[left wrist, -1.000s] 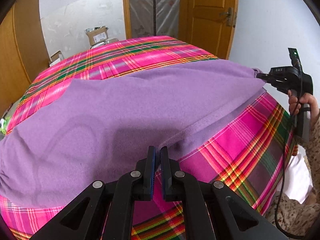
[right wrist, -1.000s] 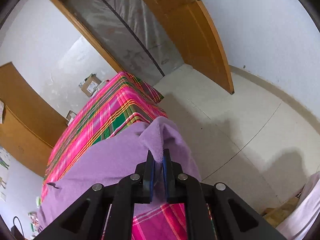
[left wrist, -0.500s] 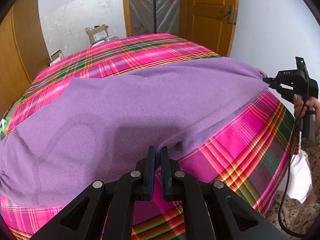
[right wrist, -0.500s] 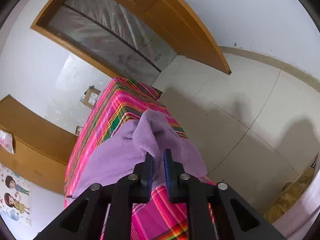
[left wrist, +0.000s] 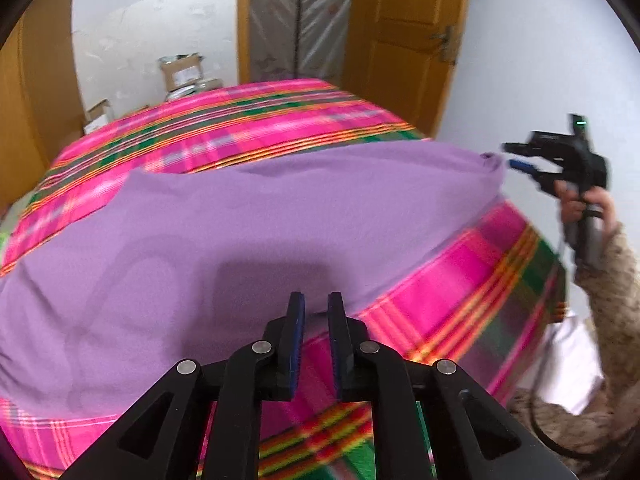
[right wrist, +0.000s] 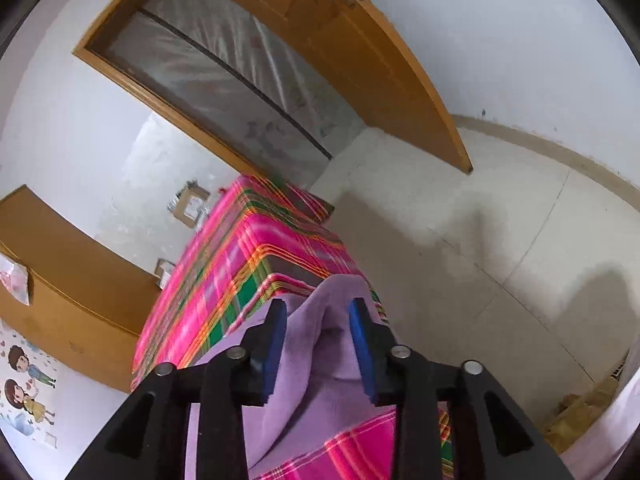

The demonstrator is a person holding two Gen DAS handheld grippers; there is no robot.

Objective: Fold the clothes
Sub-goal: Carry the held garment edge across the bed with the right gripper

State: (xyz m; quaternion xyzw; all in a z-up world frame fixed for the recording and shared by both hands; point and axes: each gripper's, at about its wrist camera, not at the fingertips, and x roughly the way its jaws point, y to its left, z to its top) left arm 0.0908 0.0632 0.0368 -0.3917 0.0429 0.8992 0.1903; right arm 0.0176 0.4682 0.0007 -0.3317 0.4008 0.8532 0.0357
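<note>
**Purple cloth spread on the plaid bed, both sets of fingers parted**

Left wrist view: my left gripper (left wrist: 316, 308) hovers over the near edge of the bed (left wrist: 460, 292), its fingers (left wrist: 297, 320) a narrow gap apart and holding nothing. The purple garment (left wrist: 260, 232) lies flat across the bed's pink, green and orange plaid cover, its near hem just ahead of my fingertips and its far edge short of the bed's far edge. At the bed's right edge my right gripper (left wrist: 516, 160) sits just beside the garment's raised right corner, my hand (left wrist: 580, 204) round its handle, a cable hanging below. Beyond the bed stand cardboard boxes (left wrist: 180, 74) against a white wall, a plastic-covered doorway (left wrist: 296, 20) and a wooden door (left wrist: 404, 40).

Right wrist view: my right gripper (right wrist: 320, 336) has its blue-padded fingers (right wrist: 276, 340) spread wide, with a peaked fold of the purple garment (right wrist: 316, 344) standing between them; whether either pad touches it I cannot tell. Beyond is the bed's far right corner (right wrist: 280, 236), then pale floor tiles (right wrist: 500, 240), the open wooden door (right wrist: 380, 60), a low wooden cabinet (right wrist: 72, 276) and cartoon stickers (right wrist: 24, 380) on the wall.
</note>
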